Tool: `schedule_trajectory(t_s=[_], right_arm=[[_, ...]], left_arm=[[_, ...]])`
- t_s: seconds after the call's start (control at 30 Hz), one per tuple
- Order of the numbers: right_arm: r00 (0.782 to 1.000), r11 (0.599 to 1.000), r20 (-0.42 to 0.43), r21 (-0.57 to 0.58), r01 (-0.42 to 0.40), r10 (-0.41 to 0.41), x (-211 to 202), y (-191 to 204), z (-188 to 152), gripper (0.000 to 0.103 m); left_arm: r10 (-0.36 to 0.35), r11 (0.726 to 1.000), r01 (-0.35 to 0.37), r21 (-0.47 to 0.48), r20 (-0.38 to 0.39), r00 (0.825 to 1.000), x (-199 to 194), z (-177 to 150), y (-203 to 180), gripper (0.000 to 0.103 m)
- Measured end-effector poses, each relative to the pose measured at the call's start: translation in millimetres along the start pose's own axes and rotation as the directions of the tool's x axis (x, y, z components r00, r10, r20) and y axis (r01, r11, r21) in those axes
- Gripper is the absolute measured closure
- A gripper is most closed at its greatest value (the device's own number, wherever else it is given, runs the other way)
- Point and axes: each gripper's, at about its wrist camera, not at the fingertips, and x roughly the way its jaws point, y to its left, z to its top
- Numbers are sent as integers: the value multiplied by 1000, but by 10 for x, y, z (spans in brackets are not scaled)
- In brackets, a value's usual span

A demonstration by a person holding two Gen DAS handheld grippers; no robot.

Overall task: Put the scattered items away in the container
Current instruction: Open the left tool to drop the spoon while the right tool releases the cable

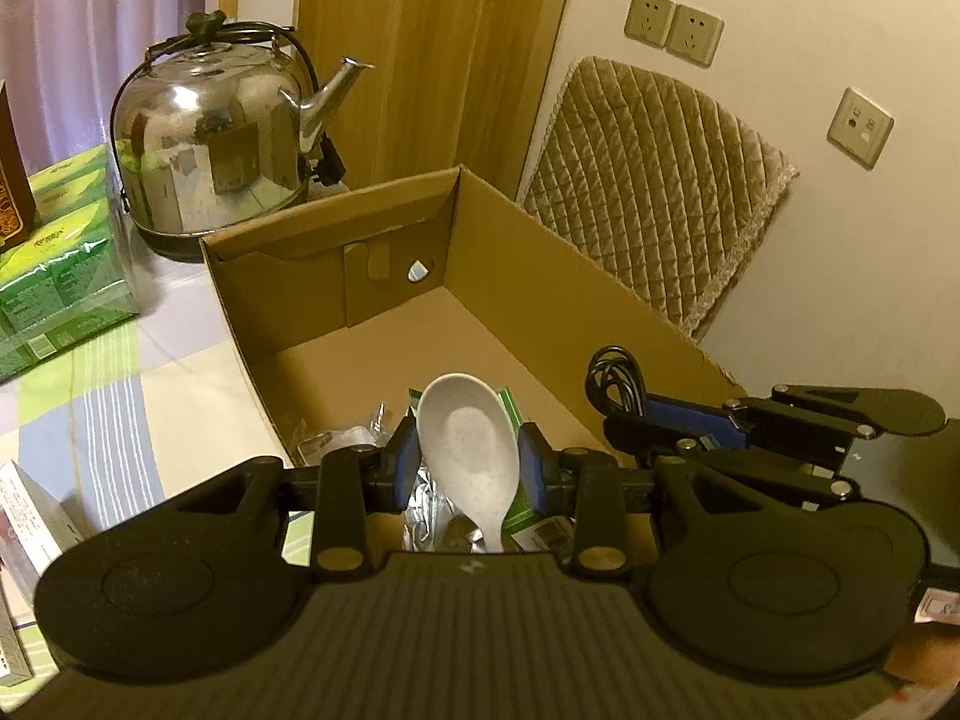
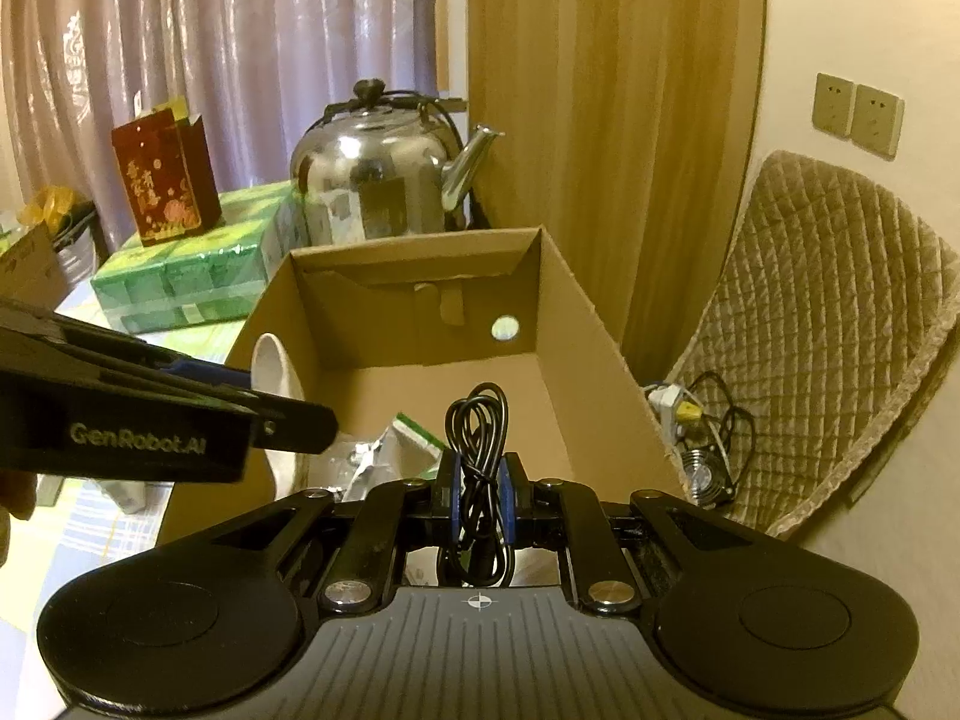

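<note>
The left gripper [image 1: 467, 468] is closed on a white spoon [image 1: 468, 450], bowl end up, over the near end of the box [image 1: 540, 252]. The right gripper [image 2: 478, 489] squeezes a black cable [image 2: 478, 438] over the same box, just right of the spoon. Packets [image 2: 402, 450] lie in the box bottom below them. Beyond the box on the worktop [image 1: 120, 360] stand a shiny kettle [image 1: 210, 144] and green packs [image 1: 54, 276]. A quilted pad [image 1: 654, 180] leans on the right wall.

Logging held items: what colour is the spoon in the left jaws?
White with faint speckles; the spoon shows best in the left wrist view.
</note>
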Motion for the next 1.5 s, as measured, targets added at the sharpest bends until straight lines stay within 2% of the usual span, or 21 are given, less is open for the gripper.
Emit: schedule_trajectory(t_s=[0.57,0.7,0.97,1.07,1.13,1.23,1.5], right_arm=[[999,1000,-49,-3,-3,3,78,-6,-35,93],[999,1000,-45,14,-9,9,81,-24,-44,93],[1000,1000,-14,26,-9,9,47,-64,-24,93],[1000,1000,-10,30,0,0,54,-77,-24,88],[1000,999,-4,35,7,-7,52,-90,-19,77],[1000,999,3,40,7,-7,43,-90,-12,69],[1000,999,27,41,6,-7,11,-53,14,62]], left_arm=[[11,999,-9,32,-48,999,122,-69,-85,74],[17,1000,-16,24,-45,999,109,-67,-62,66],[19,1000,-19,-9,-11,1000,3,-14,24,62],[26,1000,-26,-15,-4,1000,-19,-9,51,60],[26,999,-26,-19,-3,1000,-27,-10,59,60],[27,999,-27,-17,0,1000,-34,-14,51,59],[37,999,-36,-21,23,999,-122,-31,101,53]])
